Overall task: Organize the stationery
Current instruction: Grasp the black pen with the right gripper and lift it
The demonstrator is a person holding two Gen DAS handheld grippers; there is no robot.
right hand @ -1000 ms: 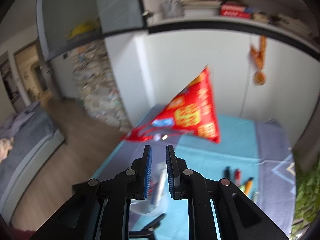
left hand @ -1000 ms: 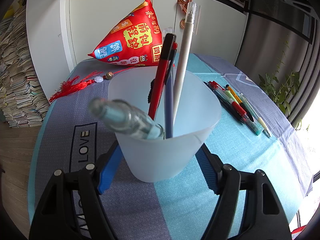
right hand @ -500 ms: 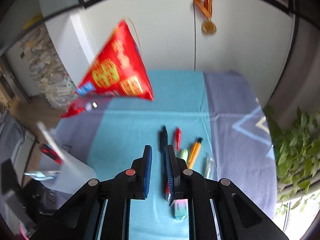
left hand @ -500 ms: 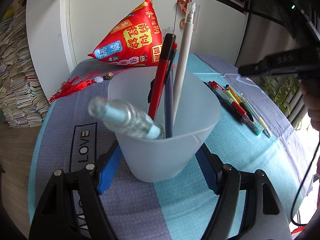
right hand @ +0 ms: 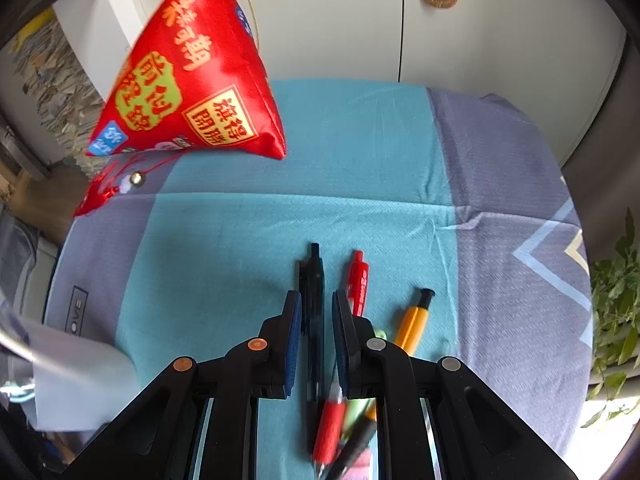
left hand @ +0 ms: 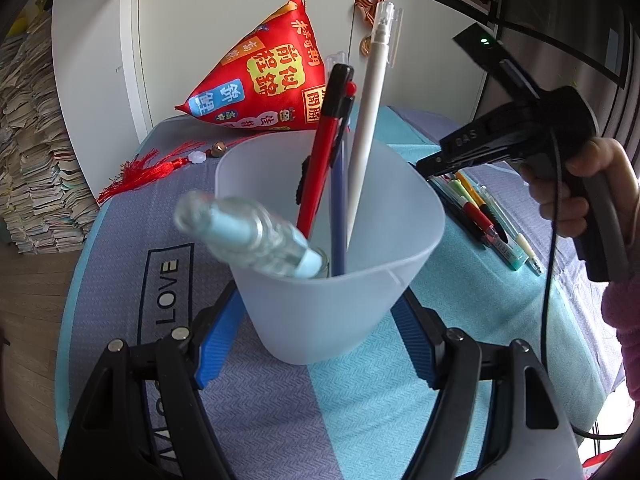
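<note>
A frosted plastic cup (left hand: pixel 332 304) stands on the cloth-covered table, and my left gripper (left hand: pixel 314 344) is shut on it, blue pads against both sides. In the cup are a red pen (left hand: pixel 324 152), a white pen (left hand: pixel 370 112), a blue pen (left hand: pixel 338 208) and a clear light-blue tube (left hand: pixel 248 232). My right gripper (right hand: pixel 316 312) is shut and holds nothing. It hangs tilted down over a row of loose pens (left hand: pixel 492 220); a black pen (right hand: pixel 314 276) lies right under its tips, with a red pen (right hand: pixel 358 280) and an orange pen (right hand: pixel 412 320) beside it.
A red pyramid-shaped pouch (left hand: pixel 264 76) with a red tassel (left hand: pixel 152 168) sits at the table's far side against white cupboard doors. Paper stacks (left hand: pixel 28 160) stand on the floor at left. A leafy plant (right hand: pixel 612 300) is off the right edge. A hand (left hand: pixel 576 188) holds the right gripper.
The right gripper swung down from facing the room to pointing at the pens, and has come into the left wrist view from the right. The left gripper and cup stayed put.
</note>
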